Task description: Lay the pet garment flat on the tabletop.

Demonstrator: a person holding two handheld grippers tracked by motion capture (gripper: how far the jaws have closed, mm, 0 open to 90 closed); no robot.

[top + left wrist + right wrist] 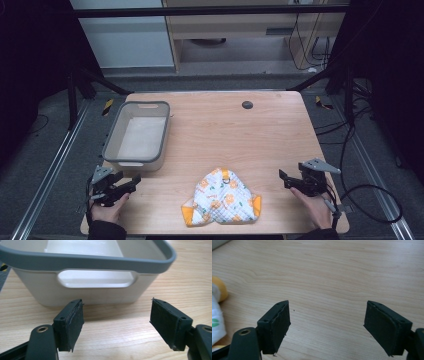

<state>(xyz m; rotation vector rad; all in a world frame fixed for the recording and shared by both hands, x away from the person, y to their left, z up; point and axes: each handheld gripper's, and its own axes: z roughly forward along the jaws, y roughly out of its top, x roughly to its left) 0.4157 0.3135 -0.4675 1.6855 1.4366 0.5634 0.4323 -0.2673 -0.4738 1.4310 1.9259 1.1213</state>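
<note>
A crumpled white cloth (222, 198) with orange prints and orange edging lies near the table's front edge, in the middle; its edge (217, 312) shows at the left of the right gripper view. A white bin with a grey rim (111, 134) stands empty at the left; its near wall (45, 292) with the handle slot is just beyond my left gripper (116, 322). My left gripper (129, 183) is open at the front left, nothing between its jaws. My right gripper (285, 179) is open at the front right, over bare wood, with the cloth off to its left (327, 323).
The wooden table (240, 135) has a small dark round cap (247, 105) near its far edge. Metal rails and cables run beside the table on both sides. A cable trails from the right gripper over the table's right edge.
</note>
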